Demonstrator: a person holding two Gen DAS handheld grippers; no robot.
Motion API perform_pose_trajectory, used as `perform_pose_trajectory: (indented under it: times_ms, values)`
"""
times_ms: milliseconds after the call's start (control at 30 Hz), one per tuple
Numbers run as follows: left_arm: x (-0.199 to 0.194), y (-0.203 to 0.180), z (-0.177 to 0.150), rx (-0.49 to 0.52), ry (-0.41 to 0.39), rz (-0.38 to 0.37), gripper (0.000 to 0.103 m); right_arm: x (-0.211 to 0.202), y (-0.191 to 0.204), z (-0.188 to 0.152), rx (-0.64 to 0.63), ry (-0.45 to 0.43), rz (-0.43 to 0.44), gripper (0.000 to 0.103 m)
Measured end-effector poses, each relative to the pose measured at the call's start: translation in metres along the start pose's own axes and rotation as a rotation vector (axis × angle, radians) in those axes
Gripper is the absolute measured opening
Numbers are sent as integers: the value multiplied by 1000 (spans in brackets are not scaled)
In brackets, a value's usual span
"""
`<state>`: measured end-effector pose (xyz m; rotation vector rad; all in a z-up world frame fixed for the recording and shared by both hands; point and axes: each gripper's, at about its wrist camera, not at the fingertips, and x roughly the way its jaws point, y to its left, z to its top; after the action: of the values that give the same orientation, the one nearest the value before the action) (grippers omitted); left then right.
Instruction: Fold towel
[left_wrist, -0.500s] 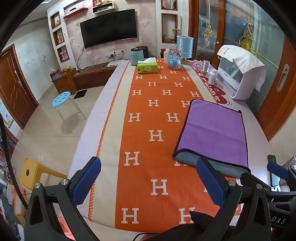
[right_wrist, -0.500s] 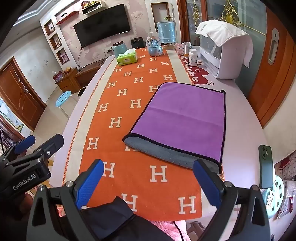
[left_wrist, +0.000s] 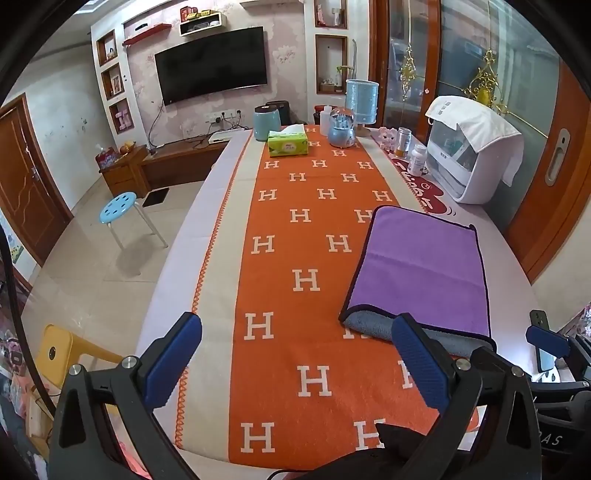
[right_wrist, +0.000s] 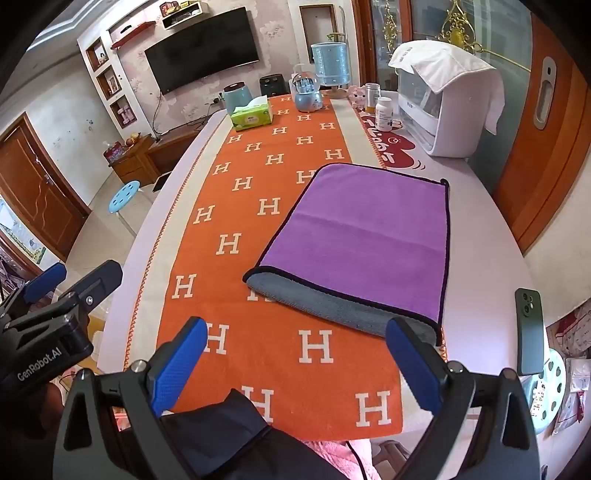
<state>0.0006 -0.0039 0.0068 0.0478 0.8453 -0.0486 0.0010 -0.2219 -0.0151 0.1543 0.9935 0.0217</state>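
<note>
A purple towel (left_wrist: 421, 269) with a dark hem lies folded once on the orange runner, its grey underside (right_wrist: 332, 302) showing along the near edge. It also shows in the right wrist view (right_wrist: 365, 236). My left gripper (left_wrist: 295, 358) is open and empty, above the runner near the table's front edge, left of the towel. My right gripper (right_wrist: 295, 354) is open and empty, just short of the towel's near edge. The other gripper shows at each view's edge.
A green phone (right_wrist: 530, 332) lies right of the towel. At the far end stand a tissue box (left_wrist: 288, 144), a blue kettle (left_wrist: 266, 122), a snow globe (left_wrist: 341, 127), bottles (left_wrist: 417, 160) and a white appliance (left_wrist: 469, 155). A blue stool (left_wrist: 122, 206) stands on the floor, left.
Both grippers have drawn slightly back toward the table's front edge; the towel lies as before. Both jaws stay open.
</note>
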Motion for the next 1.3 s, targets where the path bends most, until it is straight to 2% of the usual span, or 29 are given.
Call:
perform_pose_trajectory:
  times_ms: [767,1300]
  values:
    - [6,0,-6,9,26,0,102,-1,-2,0,0,1,-5,98]
    - [8,-14,2,53,36,-69,102,-4,-16,-9,40,-4,-50,98]
